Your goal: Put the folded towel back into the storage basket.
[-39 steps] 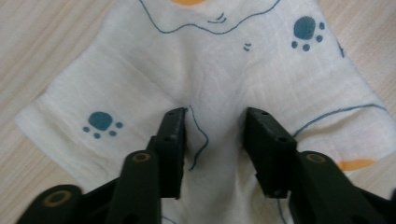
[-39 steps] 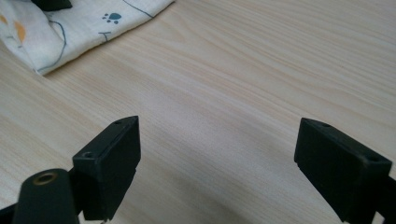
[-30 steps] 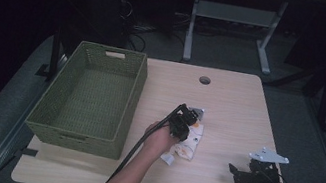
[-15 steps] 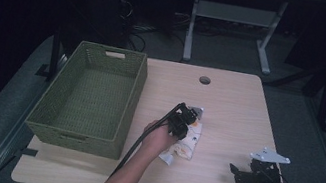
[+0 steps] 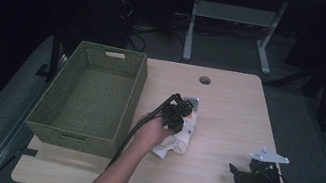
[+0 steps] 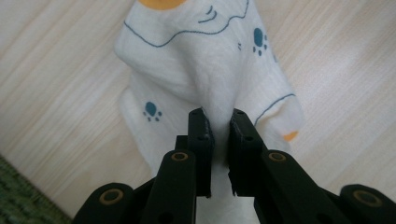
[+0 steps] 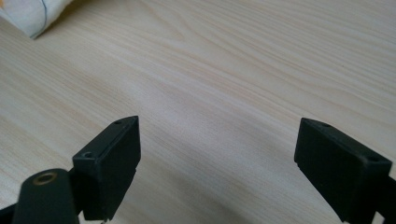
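Observation:
A white cloth (image 6: 205, 60) printed with blue paw marks and orange patches lies crumpled near the middle of the table (image 5: 228, 113). My left gripper (image 6: 218, 122) is shut on a raised fold of that cloth, the fabric pinched between its jaws. From the high view the left gripper (image 5: 178, 113) sits over the cloth (image 5: 178, 140), just right of the basket. My right gripper (image 7: 219, 154) is open above bare wood, with a corner of the cloth (image 7: 32, 16) at the upper left. It rests near the table's front right (image 5: 240, 175).
A green woven basket (image 5: 91, 96) stands on the table's left side, close to the left hand. A round cable hole (image 5: 204, 80) is at the back of the tabletop. Dark floor and a desk frame (image 5: 228, 27) lie beyond the table.
The left gripper has shifted slightly toward the back over the cloth. The right gripper has stayed where it was.

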`<state>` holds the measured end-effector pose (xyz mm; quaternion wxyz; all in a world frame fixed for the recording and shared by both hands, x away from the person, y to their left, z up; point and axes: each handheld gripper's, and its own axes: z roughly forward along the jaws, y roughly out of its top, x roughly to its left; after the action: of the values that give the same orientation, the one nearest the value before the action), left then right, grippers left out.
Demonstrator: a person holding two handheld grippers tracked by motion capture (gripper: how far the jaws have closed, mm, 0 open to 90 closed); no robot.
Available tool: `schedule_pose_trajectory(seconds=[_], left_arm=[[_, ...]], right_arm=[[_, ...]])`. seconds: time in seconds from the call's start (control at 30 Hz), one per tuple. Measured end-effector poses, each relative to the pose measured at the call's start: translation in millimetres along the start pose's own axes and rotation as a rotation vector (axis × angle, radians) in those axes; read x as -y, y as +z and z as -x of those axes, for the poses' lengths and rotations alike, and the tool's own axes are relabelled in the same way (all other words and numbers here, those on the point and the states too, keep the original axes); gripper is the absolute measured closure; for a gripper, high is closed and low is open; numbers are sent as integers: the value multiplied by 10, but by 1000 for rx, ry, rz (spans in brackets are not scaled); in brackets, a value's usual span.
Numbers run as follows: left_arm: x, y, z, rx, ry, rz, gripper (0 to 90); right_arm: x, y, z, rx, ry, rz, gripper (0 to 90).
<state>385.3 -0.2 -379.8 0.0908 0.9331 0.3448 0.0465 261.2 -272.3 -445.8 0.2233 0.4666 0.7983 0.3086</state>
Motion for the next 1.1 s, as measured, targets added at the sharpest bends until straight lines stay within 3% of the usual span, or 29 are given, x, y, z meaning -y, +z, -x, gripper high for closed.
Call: schedule_pose_trajectory(seconds=[0.43, 1.1], left_arm=[[34, -365, -4, 2, 8, 14, 812], [64, -764, -92, -21, 4, 19, 813]], right_arm=[[-1, 1, -10, 4, -4, -2, 143], [1, 10, 10, 6, 5, -3, 144]])
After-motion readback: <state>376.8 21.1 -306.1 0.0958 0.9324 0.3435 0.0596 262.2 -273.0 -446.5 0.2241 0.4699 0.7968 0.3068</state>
